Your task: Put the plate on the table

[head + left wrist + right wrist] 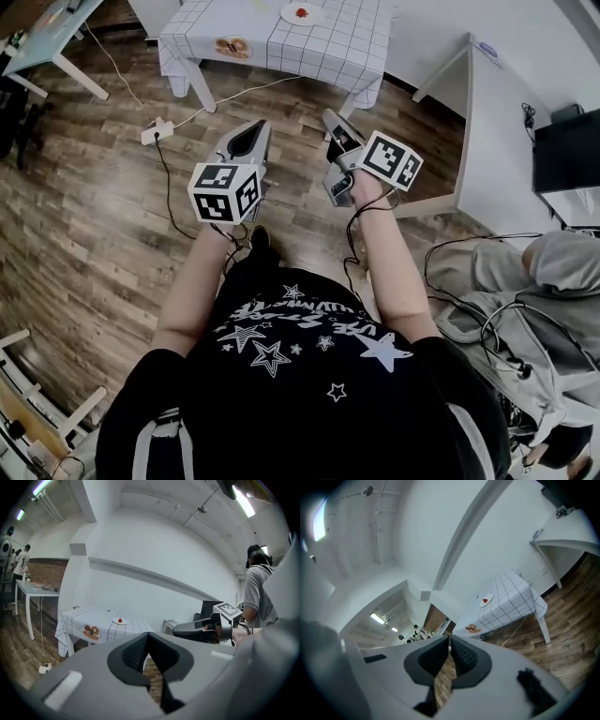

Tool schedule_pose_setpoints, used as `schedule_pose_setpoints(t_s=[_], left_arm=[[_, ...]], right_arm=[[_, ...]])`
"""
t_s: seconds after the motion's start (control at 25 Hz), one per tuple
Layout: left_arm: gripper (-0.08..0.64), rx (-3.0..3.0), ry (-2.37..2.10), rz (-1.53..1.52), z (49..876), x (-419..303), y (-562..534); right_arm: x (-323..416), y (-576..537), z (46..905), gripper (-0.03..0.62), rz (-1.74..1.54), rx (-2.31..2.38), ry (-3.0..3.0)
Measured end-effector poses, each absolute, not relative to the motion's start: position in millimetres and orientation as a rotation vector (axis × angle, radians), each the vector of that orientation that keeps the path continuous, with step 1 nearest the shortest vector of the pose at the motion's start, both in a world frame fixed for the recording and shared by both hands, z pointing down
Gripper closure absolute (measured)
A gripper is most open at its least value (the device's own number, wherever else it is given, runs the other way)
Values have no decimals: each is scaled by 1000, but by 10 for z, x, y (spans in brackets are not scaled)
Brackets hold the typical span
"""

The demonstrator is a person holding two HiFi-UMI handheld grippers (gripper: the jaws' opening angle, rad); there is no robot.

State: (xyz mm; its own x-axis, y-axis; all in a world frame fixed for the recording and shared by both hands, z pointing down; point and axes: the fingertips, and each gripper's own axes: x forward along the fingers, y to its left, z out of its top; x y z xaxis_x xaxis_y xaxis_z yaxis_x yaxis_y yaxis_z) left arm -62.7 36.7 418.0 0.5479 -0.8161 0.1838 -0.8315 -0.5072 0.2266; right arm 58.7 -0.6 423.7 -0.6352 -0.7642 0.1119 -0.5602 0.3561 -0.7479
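Both claws (259, 128) (330, 118) hang closed, well short of the plate (302, 13).

table (281, 42) ahead of both: white, thin dark grid | plate (302, 13): white, red spot | floor (84, 206): brown wood planks | left hand-held gripper (249, 131), right hand-held gripper (333, 122): grey, black pads | marker cubes (225, 192): black-and-white squares | shirt (309, 403): black, white stars

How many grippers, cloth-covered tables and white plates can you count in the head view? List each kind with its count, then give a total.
2 grippers: left gripper, right gripper
1 cloth-covered table
1 white plate
Total: 4
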Motion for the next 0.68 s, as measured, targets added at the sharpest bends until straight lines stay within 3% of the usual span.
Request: schedule_pose_setpoints(t_s=[0.68], left_arm=[[552, 2456, -1483, 57, 4284, -913, 825]], right_arm=[[354, 253, 4292, 572, -1077, -1136, 2402]])
